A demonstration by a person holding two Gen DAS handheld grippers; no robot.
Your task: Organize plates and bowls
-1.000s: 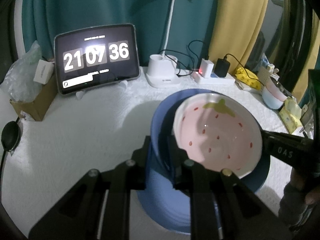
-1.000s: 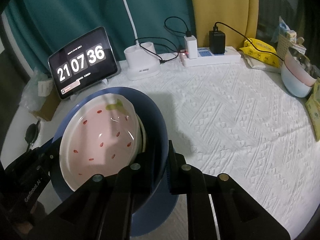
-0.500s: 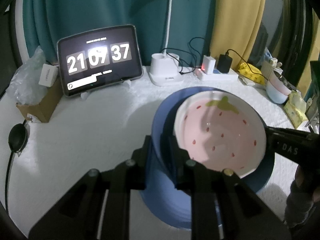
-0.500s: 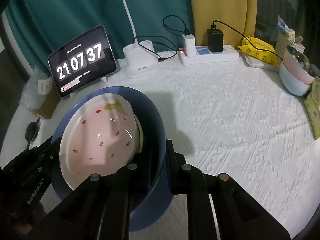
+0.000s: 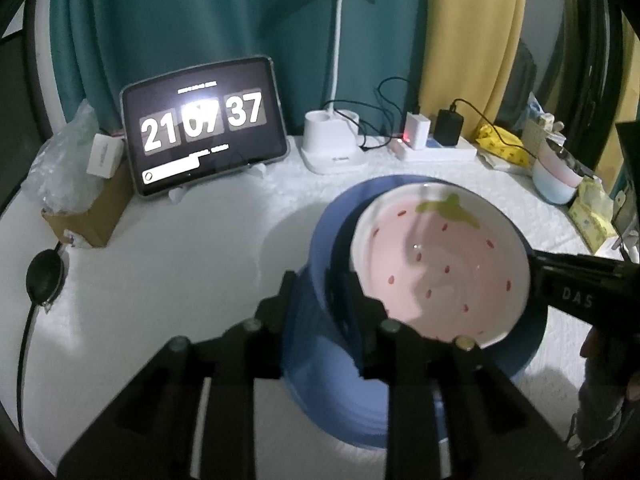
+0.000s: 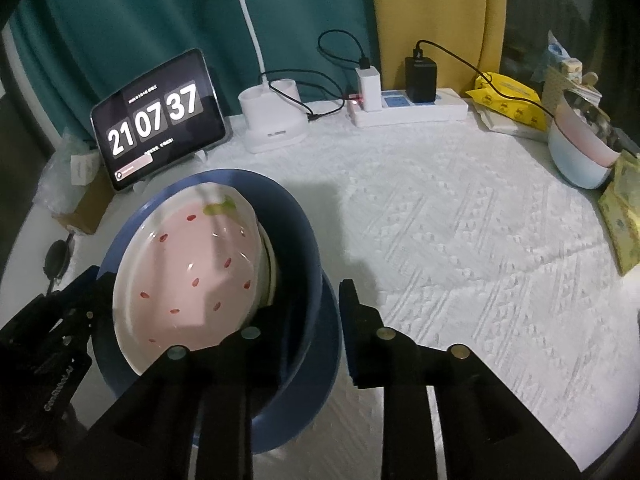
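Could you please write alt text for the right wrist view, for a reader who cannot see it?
The right gripper, jaws just opened, straddles the near rim of a blue bowl holding a pink strawberry-pattern bowl on a white tablecloth. The left gripper is at the opposite rim; a tablet clock stands behind.

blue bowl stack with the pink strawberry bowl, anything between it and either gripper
Nothing visible does. The left gripper and right gripper each straddle the rim of the deep blue bowl holding the pink strawberry bowl. Both sets of jaws have just been opening, the wall between them.
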